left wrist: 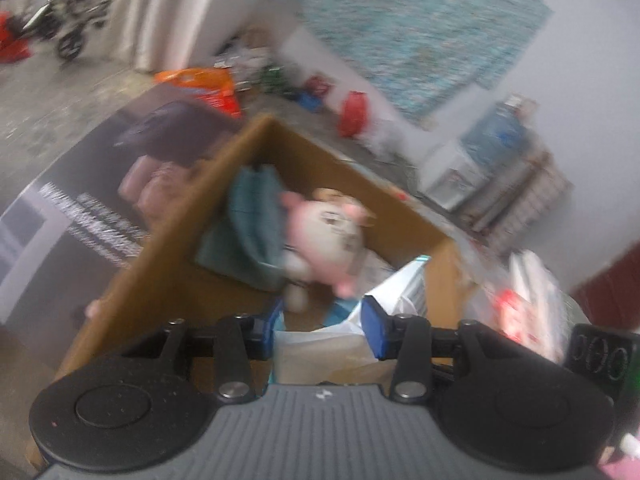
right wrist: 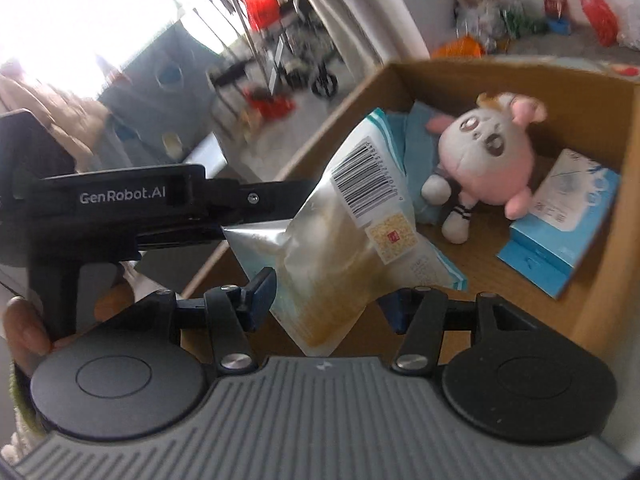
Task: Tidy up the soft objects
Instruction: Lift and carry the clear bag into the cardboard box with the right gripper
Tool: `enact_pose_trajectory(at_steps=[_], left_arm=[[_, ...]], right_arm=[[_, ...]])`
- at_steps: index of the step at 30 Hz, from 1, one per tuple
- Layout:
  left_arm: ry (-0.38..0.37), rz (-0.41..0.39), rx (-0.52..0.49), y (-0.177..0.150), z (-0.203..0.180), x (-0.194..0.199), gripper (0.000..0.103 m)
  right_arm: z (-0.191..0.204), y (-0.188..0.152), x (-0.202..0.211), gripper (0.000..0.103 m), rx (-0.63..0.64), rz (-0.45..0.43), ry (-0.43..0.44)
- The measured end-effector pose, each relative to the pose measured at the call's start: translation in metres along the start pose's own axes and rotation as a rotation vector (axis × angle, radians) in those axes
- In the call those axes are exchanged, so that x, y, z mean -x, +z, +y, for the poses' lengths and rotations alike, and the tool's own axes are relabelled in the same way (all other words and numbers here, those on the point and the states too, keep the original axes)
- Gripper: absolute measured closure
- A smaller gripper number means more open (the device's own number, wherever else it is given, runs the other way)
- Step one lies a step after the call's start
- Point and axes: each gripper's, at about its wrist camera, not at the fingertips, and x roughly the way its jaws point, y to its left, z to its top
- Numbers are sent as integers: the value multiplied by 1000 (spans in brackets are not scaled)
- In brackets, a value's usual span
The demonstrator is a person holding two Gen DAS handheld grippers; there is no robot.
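Observation:
A silver-and-white snack packet (right wrist: 344,240) with a barcode hangs over the near end of an open cardboard box (right wrist: 500,66). My right gripper (right wrist: 327,302) is shut on its lower part, a blue pad against each side. My left gripper (right wrist: 256,216) comes in from the left and pinches the packet's left corner. In the blurred left wrist view the packet (left wrist: 320,344) fills the gap of my left gripper (left wrist: 325,332). Inside the box (left wrist: 192,216) lie a pink-and-white plush toy (right wrist: 484,160) (left wrist: 332,232), a teal cloth (left wrist: 252,220) and a blue tissue pack (right wrist: 560,232).
A dark printed sheet (left wrist: 100,184) lies on the floor left of the box. Beyond it are an orange bag (left wrist: 200,84), a red bag (left wrist: 354,112), a stroller (left wrist: 68,20) and stacked goods (left wrist: 492,152) by the wall. A person's hand (right wrist: 24,332) holds the left gripper.

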Motion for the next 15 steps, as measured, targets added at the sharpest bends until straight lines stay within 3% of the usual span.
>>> enact_pose_trajectory(at_steps=[3,9,15], left_arm=[[53,-18,86,8,24,-10,48],[55,-75,87,9,39,4,45],[38,-133,58,2,36,34,43]], right_arm=[[-9,18,-40,49,14,91,-74],[-19,13,-91,49,26,244,-157],[-19,18,-96,49,-29,261,-150]])
